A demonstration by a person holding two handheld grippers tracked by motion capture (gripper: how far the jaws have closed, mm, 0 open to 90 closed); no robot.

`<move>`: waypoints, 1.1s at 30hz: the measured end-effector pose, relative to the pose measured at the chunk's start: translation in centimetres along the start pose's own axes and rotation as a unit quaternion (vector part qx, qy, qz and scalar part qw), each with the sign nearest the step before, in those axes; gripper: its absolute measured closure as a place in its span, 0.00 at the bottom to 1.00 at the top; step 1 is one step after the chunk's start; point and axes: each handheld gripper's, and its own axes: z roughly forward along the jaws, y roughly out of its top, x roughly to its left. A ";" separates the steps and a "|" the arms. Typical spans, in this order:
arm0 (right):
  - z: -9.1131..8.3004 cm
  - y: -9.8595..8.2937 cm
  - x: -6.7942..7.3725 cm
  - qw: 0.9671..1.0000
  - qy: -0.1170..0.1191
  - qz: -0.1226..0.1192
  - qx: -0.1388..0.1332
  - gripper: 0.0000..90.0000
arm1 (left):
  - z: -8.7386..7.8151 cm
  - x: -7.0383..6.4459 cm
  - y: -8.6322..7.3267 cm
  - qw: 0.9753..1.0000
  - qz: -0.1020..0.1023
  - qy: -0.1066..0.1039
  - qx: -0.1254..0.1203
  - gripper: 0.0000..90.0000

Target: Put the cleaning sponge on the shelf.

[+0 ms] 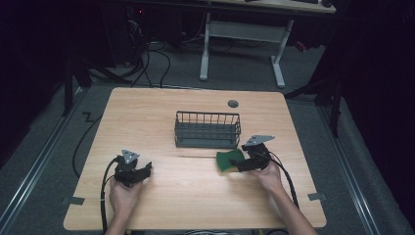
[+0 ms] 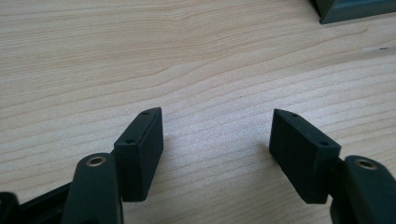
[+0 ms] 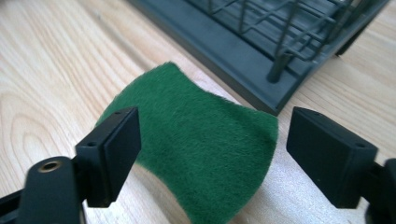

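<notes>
One flat green scouring pad with wavy edges (image 3: 196, 144) is lying on the light wooden table (image 1: 166, 112), just in front of the right end of the one dark grey wire basket (image 1: 207, 129) — close to its base rim, though whether they are touching I cannot tell. In the high view the pad's long axis is running roughly left to right, parallel to the basket's front.

The right gripper (image 3: 212, 154) is hovering at the pad with its jaws spread wide, one on each side and neither pressing on it. The left gripper (image 2: 215, 154) is sitting well apart on the left side of the table, its jaws also gaping wide over bare wood — holding nothing. Two grippers are in play, each in one hand.
</notes>
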 end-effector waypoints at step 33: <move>1.1 0.3 -0.9 0.999 0.035 0.011 0.026 0.20 | -0.1 -0.2 -0.1 1.000 0.000 0.002 -0.001 0.39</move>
